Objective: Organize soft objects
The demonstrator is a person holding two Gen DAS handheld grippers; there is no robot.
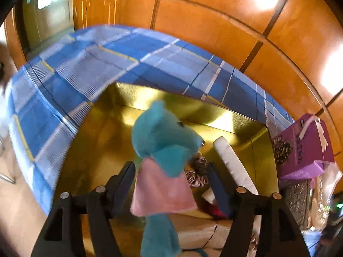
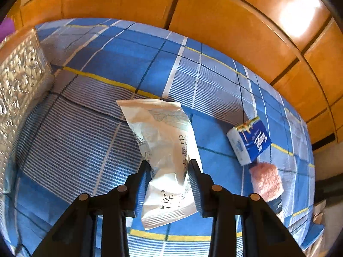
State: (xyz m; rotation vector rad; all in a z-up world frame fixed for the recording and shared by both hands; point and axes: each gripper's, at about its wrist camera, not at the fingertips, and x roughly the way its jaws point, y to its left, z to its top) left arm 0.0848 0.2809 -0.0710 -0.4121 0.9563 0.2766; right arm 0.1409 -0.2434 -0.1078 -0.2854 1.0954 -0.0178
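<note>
In the left wrist view a turquoise plush toy with a pink cloth hangs between my left gripper's fingers, above a gold box. The jaws stand wide apart and the right finger does not touch the toy; how it is held is unclear. The box holds a striped fabric piece, a white pack and a red item. In the right wrist view my right gripper is shut on a white wet-wipes pack, held above the blue checked cloth. A blue tissue pack and a pink fuzzy item lie at the right.
A purple gift bag stands right of the gold box. A silver embossed box sits at the left of the cloth in the right wrist view. Orange wooden wall panels stand behind the table.
</note>
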